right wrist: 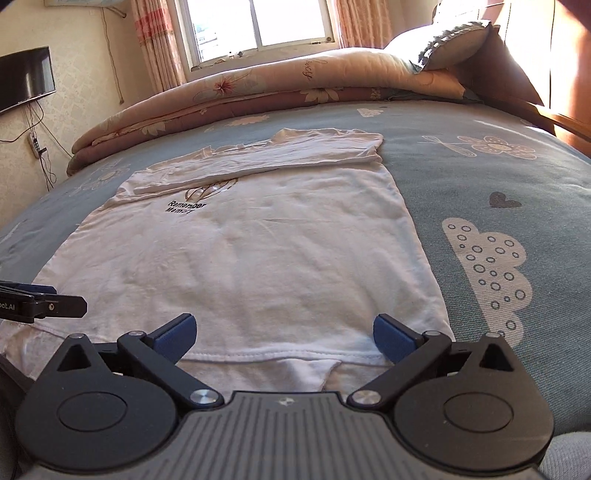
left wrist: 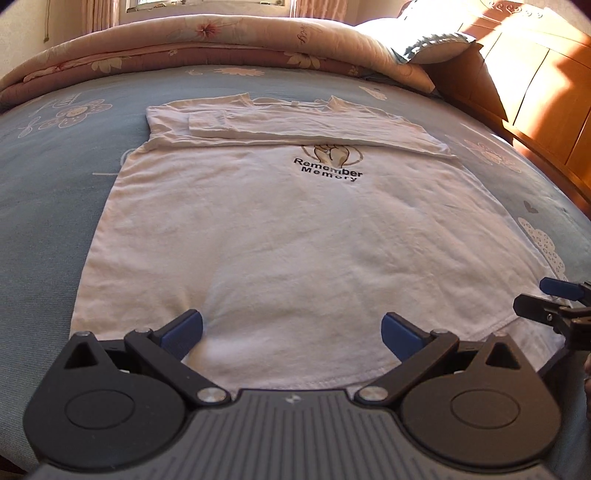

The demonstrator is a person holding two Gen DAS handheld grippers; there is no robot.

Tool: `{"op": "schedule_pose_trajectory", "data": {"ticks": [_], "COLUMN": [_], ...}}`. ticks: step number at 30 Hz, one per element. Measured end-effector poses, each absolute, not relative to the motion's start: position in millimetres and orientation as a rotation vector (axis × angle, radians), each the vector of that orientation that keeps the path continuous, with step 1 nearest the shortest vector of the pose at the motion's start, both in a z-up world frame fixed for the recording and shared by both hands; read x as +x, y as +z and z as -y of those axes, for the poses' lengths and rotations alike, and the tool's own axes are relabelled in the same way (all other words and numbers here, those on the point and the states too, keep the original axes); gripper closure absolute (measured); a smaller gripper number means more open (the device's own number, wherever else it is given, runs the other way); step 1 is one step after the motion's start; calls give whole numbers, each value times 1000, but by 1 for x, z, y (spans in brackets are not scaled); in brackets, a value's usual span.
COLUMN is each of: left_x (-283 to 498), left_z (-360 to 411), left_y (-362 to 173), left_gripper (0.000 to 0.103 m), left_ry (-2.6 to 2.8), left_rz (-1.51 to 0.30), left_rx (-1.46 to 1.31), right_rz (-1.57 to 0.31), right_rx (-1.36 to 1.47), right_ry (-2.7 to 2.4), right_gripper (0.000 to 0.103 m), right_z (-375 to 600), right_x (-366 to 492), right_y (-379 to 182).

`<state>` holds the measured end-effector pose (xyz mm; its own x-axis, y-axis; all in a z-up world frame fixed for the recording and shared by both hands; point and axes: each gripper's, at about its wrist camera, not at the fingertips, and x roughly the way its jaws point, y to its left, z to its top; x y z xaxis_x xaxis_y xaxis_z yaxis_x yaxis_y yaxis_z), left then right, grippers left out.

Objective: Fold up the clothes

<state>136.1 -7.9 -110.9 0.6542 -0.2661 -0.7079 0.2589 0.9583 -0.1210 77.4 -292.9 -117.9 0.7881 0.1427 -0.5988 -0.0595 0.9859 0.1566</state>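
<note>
A white T-shirt (left wrist: 280, 236) lies flat on the bed, front up, with a "Remember Memory" print (left wrist: 328, 171); both sleeves are folded in across the chest. My left gripper (left wrist: 291, 330) hovers open over the hem's left half, nothing between its blue pads. In the right wrist view the same T-shirt (right wrist: 258, 251) spreads ahead, and my right gripper (right wrist: 282, 332) stands open just over the bottom hem near its right corner. The right gripper (left wrist: 554, 299) shows at the left view's right edge; the left gripper (right wrist: 37, 299) pokes in from the right view's left edge.
The shirt rests on a blue bedsheet (right wrist: 480, 192) with cloud and flower prints. A rolled floral quilt (right wrist: 258, 92) and a pillow (right wrist: 454, 44) lie at the far side. A wooden headboard (left wrist: 535, 92) runs along the right; a window (right wrist: 258, 26) and wall screen (right wrist: 26, 77) are behind.
</note>
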Motion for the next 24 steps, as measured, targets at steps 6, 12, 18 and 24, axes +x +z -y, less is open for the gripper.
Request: {"op": "schedule_pose_trajectory", "data": {"ticks": [6, 12, 18, 24], "left_x": [122, 123, 128, 129], "left_z": [14, 6, -3, -8], "left_y": [-119, -117, -114, -110], "left_gripper": [1, 1, 1, 1], "left_ry": [-291, -307, -307, -286], "left_rz": [-746, -739, -747, -749], "left_rx": [80, 50, -49, -100], "right_rz": [-651, -671, -638, -622], "right_rx": [21, 6, 127, 30], "right_ry": [60, 29, 69, 91], "right_gripper": [0, 0, 0, 0], "right_z": [278, 276, 276, 258], "right_x": [72, 68, 59, 58], "right_y": [-122, -116, -104, -100]}}
